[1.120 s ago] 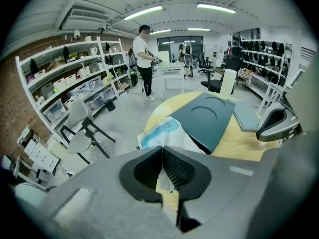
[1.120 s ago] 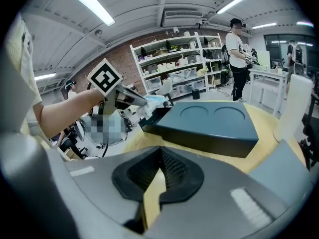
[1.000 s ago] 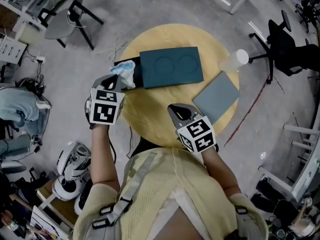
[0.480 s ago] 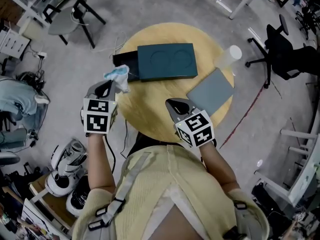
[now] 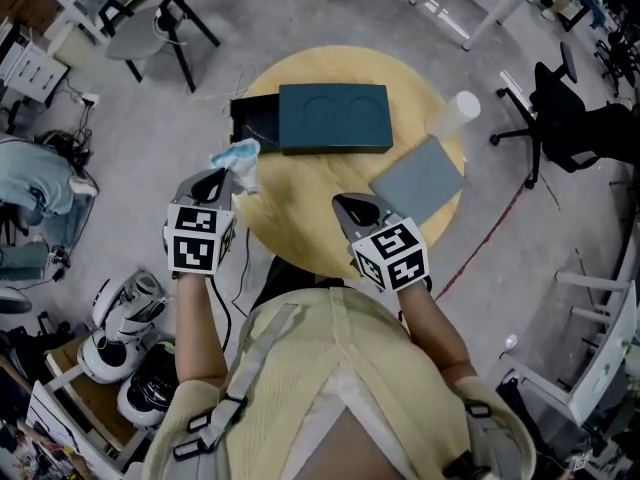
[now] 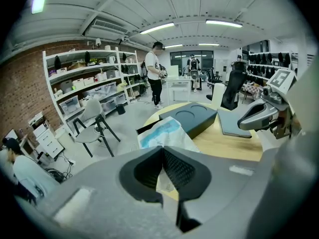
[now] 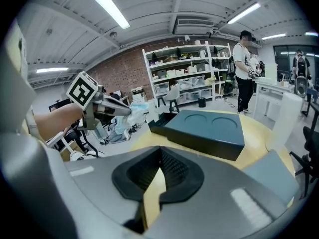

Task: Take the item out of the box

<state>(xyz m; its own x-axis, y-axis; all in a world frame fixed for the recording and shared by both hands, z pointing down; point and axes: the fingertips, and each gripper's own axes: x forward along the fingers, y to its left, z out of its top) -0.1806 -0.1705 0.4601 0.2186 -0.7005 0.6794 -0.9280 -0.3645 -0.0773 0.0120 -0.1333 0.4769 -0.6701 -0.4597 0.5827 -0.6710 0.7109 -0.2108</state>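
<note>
A dark teal box (image 5: 333, 118) lies on the round wooden table (image 5: 300, 228), with its black inner tray (image 5: 250, 121) slid out to the left. My left gripper (image 5: 216, 181) is shut on a white and blue packet (image 5: 236, 157) and holds it in the air off the table's left edge, clear of the tray. In the left gripper view the packet (image 6: 164, 133) sticks up between the jaws, with the box (image 6: 192, 117) behind it. My right gripper (image 5: 357, 208) hovers over the table's near side, shut and holding nothing.
A grey flat lid (image 5: 418, 180) and a clear plastic cup (image 5: 458, 112) sit on the table's right side. A grey chair (image 5: 140, 8) stands at the back left and a black office chair (image 5: 565, 88) at the right. White rounded gear (image 5: 125, 318) lies on the floor at the left.
My left gripper has carried the packet leftward and nearer to me, away from the tray's open end. The right gripper has hardly moved.
</note>
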